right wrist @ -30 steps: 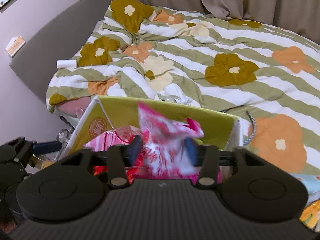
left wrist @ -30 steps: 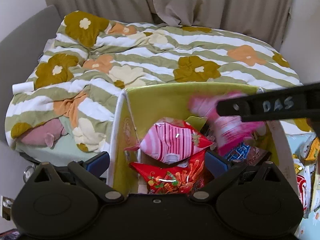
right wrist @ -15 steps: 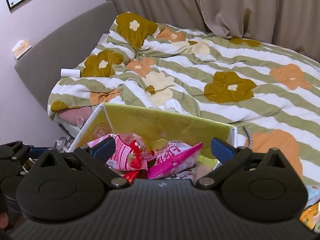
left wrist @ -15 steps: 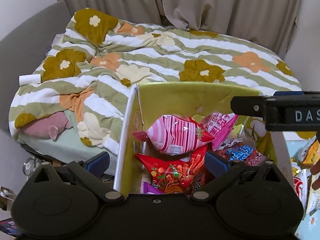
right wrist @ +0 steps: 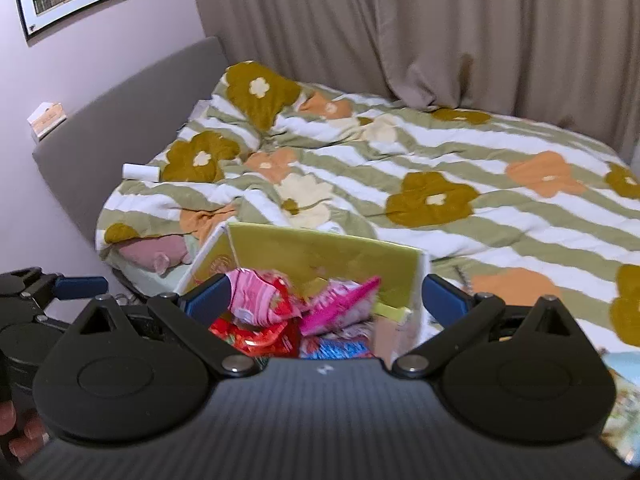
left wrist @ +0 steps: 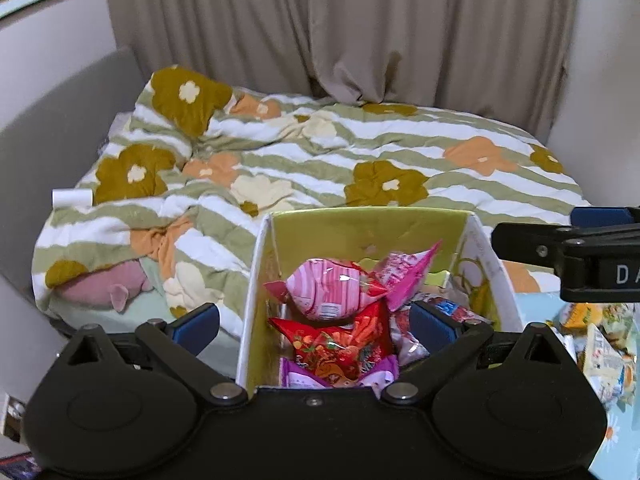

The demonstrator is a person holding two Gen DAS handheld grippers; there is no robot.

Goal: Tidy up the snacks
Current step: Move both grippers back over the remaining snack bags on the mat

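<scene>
Since a second ago: magenta packet (left wrist: pixel 404 276) released into yellow box (left wrist: pixel 372 228), lying atop packed snacks. Right gripper (right wrist: pixel 324 292) withdrawn, jaws apart, empty. Left gripper (left wrist: pixel 314 320) apart, idle; loose snacks (left wrist: pixel 600 344) await right of box.

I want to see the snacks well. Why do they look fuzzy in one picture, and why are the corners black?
In the right wrist view the snack packets in the yellow-green box are smeared, probably by motion; in the left wrist view the pink striped packet is sharper, with small glints. Both views are fisheye, so edges bend and corners darken.
</scene>
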